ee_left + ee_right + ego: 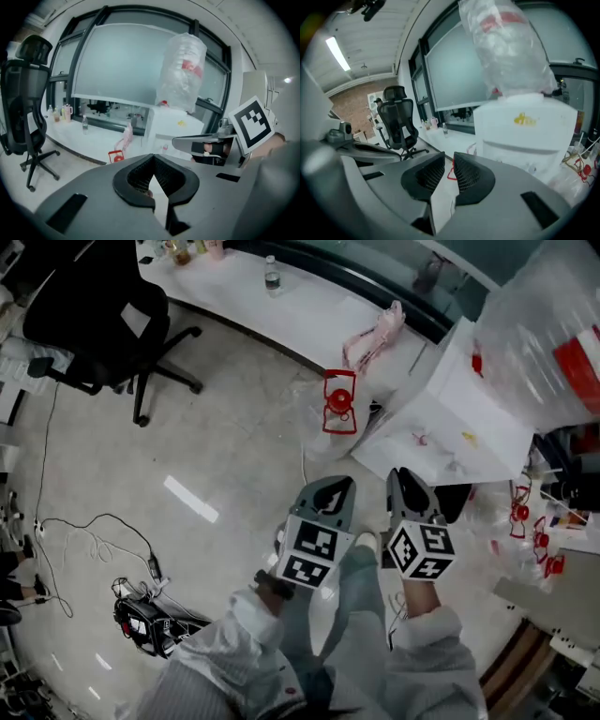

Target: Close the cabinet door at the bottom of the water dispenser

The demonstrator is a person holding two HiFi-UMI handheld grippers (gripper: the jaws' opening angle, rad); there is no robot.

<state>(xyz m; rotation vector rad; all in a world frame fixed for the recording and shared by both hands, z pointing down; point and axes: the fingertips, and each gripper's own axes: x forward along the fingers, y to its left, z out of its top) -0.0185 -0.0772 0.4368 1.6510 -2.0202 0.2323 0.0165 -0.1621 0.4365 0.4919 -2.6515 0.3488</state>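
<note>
Pale office floor point(234, 446), seen from above.

- Far-left corner: chair point(94, 315), well apart from the work.
- Near-left edge: loose cable point(94, 540) on the floor, out of the way.
- Counter point(309, 306) runs along the far edge. A red lantern-like thing point(339, 401) stands on the floor just before it.
- Left gripper point(330, 495), above the person's legs: jaw tips together, nothing in them.
- Right gripper point(410, 486), just beside it: jaws a narrow slit apart, empty.
- Both grippers point far-right at the dispenser point(459, 418). It stands upright at the far-right edge by the counter's end, with a bagged bottle point(544, 334) on top.
- Dark patch at the dispenser's foot, just beyond the right gripper's tip: likely the open cabinet. I cannot make out the door itself.

Judgement: the right gripper is the nearer one. The door lies ahead and lower, so a push must drop toward the dispenser's base. There is open floor left of the dispenser and small clutter to its right, so approach from the left.
</note>
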